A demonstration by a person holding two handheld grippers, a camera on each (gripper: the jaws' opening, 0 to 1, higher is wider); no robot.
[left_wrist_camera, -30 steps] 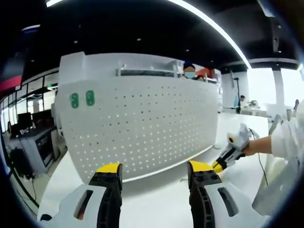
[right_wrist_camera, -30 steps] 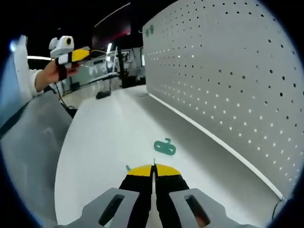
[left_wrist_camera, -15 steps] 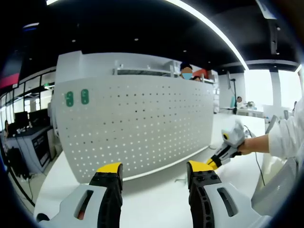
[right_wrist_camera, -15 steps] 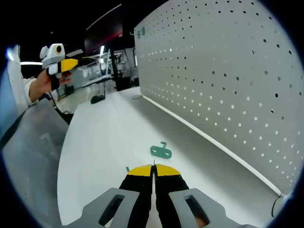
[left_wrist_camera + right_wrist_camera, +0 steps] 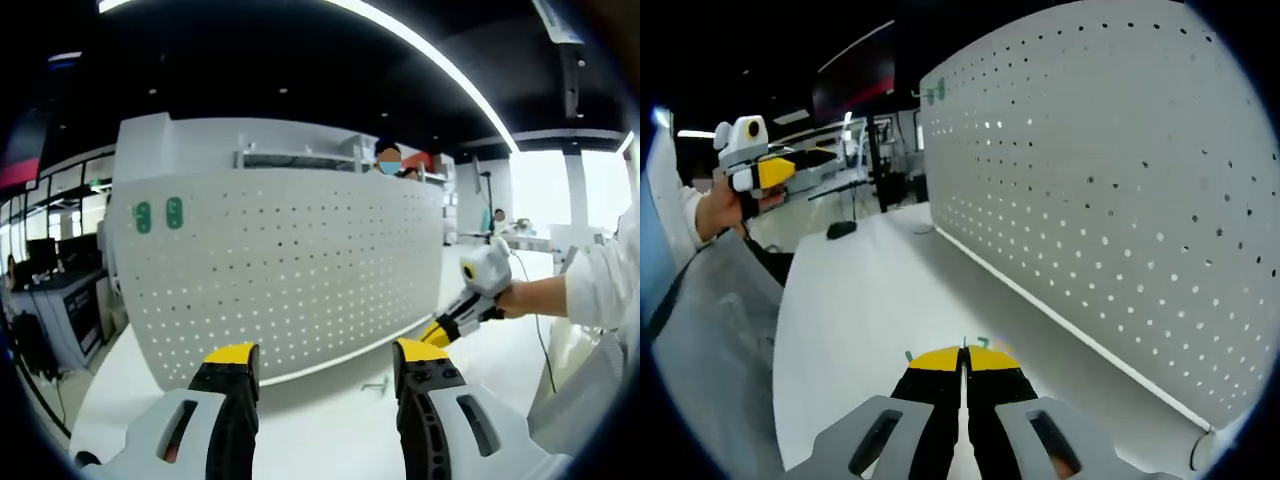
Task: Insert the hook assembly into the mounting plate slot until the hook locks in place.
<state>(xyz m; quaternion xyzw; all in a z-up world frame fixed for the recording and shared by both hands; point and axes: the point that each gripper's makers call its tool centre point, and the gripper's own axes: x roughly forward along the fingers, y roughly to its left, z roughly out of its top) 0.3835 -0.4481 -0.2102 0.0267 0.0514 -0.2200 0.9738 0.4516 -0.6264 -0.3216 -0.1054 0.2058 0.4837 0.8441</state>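
Left gripper jaws stand wide apart, empty, facing the pegboard. Right gripper jaws are pressed together beside the pegboard; any grasp cannot be told.

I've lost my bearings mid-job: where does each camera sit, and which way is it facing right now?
Left gripper view: rides the left gripper, fingers apart, facing the white pegboard head-on; two green hooks hang upper left; the right gripper and a white sleeve enter from the right.
Right gripper view: rides the right gripper, fingers together, looking along the pegboard over the white table; the left gripper shows far left.
Shared: pegboard, table, the other gripper.
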